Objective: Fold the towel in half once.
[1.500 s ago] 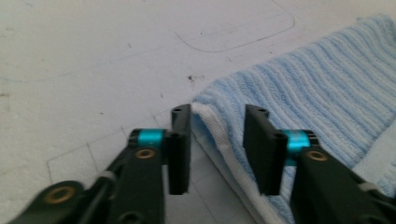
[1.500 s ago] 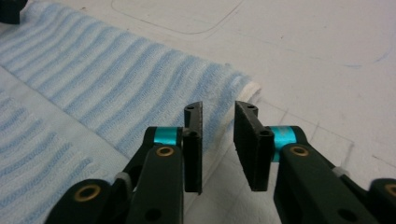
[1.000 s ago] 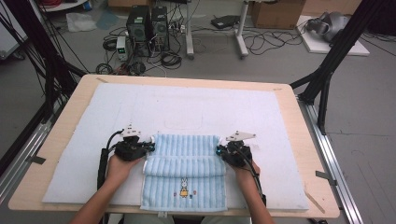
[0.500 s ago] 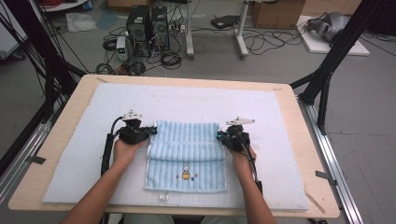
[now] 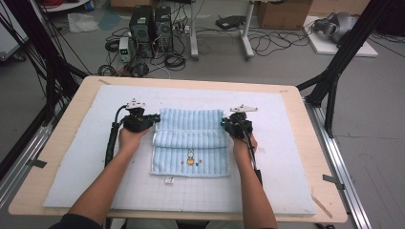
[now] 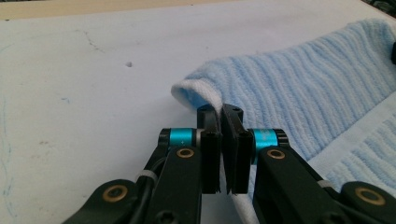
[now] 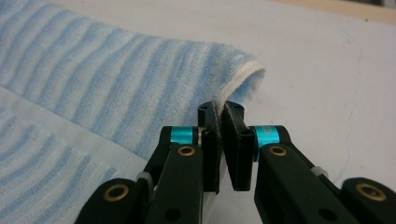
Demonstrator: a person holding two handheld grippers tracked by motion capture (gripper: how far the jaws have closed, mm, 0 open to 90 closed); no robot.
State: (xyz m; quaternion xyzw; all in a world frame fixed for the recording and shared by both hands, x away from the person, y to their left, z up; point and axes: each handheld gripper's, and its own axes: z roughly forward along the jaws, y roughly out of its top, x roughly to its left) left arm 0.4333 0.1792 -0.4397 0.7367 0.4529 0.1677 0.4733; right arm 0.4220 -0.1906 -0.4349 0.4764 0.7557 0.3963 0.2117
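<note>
White foam mat (image 5: 86, 157) covers the table. Light-blue striped towel (image 5: 191, 143) lies mid-mat, folded; left gripper (image 5: 154, 118) and right gripper (image 5: 224, 123) each clamp one far corner.

Light-blue striped towel (image 5: 190, 138), far edge folded over, flat on white mat (image 5: 267, 191)

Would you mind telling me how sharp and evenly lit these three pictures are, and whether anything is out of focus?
High view: soft, even light, slightly grainy, no glare on the white mat. Left gripper view: the jaws and the towel edge they pinch are sharp; the mat's far edge softens. Right gripper view: the towel's nearest stripes at lower left blur slightly, and the fold by the jaws is crisp.
</note>
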